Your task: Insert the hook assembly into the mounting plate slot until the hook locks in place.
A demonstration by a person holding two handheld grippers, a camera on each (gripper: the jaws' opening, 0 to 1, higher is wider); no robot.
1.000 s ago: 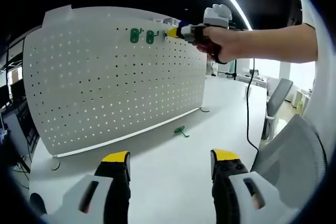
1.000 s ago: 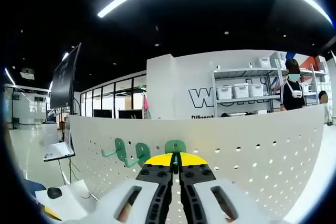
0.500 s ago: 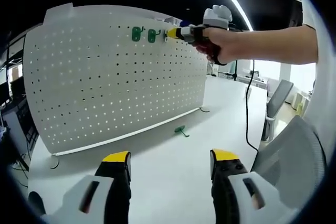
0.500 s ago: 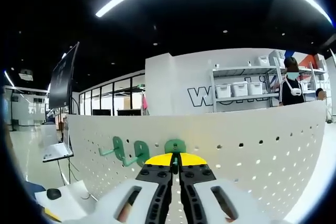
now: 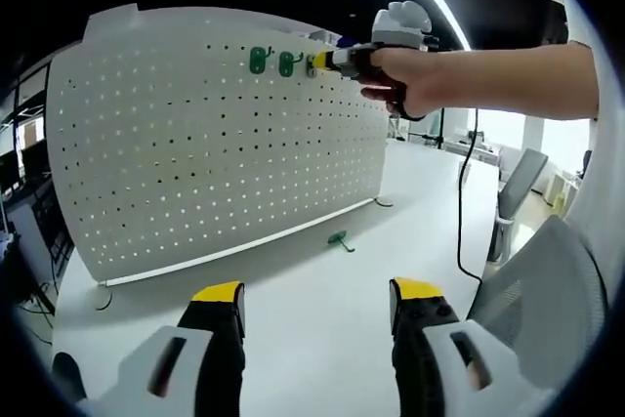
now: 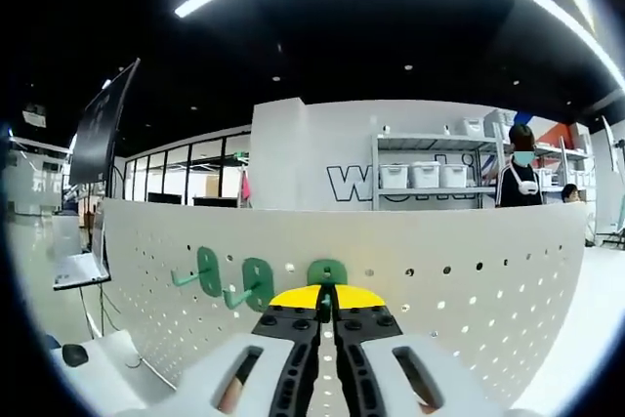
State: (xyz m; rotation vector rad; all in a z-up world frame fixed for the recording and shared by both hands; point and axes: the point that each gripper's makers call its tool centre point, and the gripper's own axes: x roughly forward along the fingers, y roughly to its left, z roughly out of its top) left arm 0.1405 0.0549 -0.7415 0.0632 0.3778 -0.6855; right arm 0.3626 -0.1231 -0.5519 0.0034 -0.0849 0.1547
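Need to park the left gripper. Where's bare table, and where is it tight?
Free: the white table between the pegboard foot and the left gripper, short of the loose green hook. Also past that hook towards the black cable. Tight: the pegboard's top edge, where two mounted hooks sit beside the right gripper, shut on a third hook.

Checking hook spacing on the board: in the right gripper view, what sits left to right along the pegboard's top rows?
First green hook → second green hook → third green hook, held in the shut right hand-held gripper against the white pegboard.
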